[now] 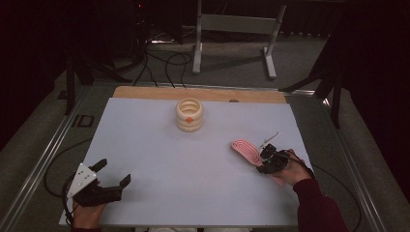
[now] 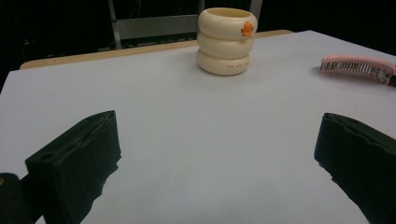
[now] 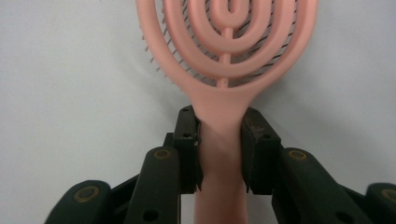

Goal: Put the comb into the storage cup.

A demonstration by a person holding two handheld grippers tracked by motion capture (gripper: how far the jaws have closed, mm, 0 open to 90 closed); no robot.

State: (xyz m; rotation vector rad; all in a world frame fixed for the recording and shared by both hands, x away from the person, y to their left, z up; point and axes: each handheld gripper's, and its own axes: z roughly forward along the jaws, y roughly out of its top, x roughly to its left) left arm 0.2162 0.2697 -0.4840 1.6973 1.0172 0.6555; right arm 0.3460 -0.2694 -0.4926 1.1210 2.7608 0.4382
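i have the right tongs (image 3: pixel 219 149) clamped on the handle of the pink hairbrush (image 3: pixel 224 60), both pads pressed against the neck just below the oval head. in the right gripper view the brush head points away from me, its looped back facing the camera and the bristles showing underneath, toward the white surface (image 1: pixel 159 154). from the high view the hairbrush (image 1: pixel 245 151) sits at the right side of the surface, its head angled toward the middle, with the right tongs (image 1: pixel 267 157) over its handle and my hand behind them. the left tongs (image 1: pixel 114 175) rest at the near left corner, spread wide with nothing between them; the left gripper view shows bare surface in the gap. a cream ringed holder (image 1: pixel 189 115) with a small orange mark stands upright near the far middle of the surface, well apart from the brush and from both tongs. the left gripper view shows the same holder (image 2: pixel 226 41) ahead and the brush head (image 2: pixel 357 68) off to its right.
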